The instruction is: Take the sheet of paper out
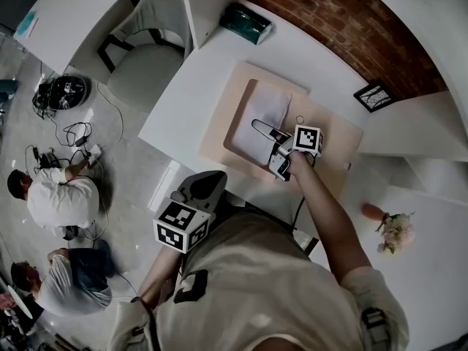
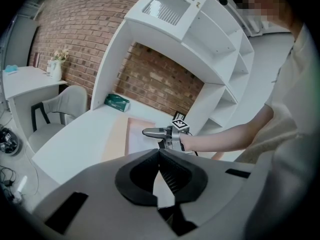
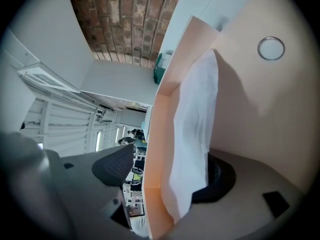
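Here, sheet of paper (image 3: pixel 196 115): white, inside peach folder (image 1: pixel 219 126) on white surface (image 1: pixel 186 90).
Right gripper (image 3: pixel 167 170): released, jaws straddling sheet of paper and folder edge.
Left gripper (image 2: pixel 160 156): clenched, empty, near the person's torso.

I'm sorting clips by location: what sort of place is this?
Probably an office or studio workspace: a white desk with a grey chair, white shelving, and a brick wall behind.

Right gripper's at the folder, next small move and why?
Probably shift the right gripper sideways until only the sheet lies between its jaws. They stand apart, with the sheet and the edge of the folder both between them.
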The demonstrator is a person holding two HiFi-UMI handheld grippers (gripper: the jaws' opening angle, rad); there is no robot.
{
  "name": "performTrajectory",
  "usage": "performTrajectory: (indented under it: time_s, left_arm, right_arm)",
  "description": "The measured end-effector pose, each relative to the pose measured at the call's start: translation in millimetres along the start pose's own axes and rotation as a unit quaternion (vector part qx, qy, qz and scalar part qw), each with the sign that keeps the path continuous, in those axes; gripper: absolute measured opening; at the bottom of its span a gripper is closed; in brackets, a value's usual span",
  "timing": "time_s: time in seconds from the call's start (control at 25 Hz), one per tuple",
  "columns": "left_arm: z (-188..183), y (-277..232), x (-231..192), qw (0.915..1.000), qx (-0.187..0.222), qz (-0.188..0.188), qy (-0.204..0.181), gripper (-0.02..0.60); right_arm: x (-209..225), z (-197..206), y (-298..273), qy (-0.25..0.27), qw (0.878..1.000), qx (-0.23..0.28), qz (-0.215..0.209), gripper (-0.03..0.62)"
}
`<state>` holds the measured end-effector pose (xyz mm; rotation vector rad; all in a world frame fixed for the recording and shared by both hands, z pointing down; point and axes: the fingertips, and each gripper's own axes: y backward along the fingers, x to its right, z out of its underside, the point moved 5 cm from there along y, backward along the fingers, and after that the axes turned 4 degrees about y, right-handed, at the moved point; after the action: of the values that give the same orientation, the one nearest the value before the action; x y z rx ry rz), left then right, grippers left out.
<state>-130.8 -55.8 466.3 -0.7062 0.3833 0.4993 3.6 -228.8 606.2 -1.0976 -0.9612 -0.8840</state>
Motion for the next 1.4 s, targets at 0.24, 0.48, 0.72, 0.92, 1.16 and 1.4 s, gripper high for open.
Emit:
performTrajectory:
  time_s: [0.24, 0.48, 0.72, 0.92, 1.16, 1.4]
  left_arm:
    - [-8, 5, -12, 0.9998, 0.013, -0.012, 0.006, 0.017]
    - [-21, 16, -26, 0.9987, 0.032, -0.038, 0.01, 0.017]
    - [-19, 16, -22, 0.9988, 0.033, -0.035, 0.008, 0.017]
    - [-12, 13, -16, 0.999, 0.03, -0.031, 0.01, 0.017]
    - [-4, 15, -15, 0.9989, 0.025, -0.032, 0.022, 0.017]
    - [-2, 11, -10, 0.9993, 0.02, -0.025, 0.019, 0.017]
  right_arm:
    - [1, 5, -13, 0.036, 0.998, -0.032, 0.031, 0.341]
    - [-1, 10, -20, 0.071, 0.995, -0.055, 0.051, 0.341]
    - [2, 10, -21, 0.083, 0.992, -0.05, 0.075, 0.308]
    - [8, 10, -20, 0.088, 0.99, -0.049, 0.102, 0.253]
    - [13, 11, -20, 0.1, 0.983, -0.047, 0.144, 0.181]
    - [21, 13, -23, 0.127, 0.968, -0.068, 0.205, 0.049]
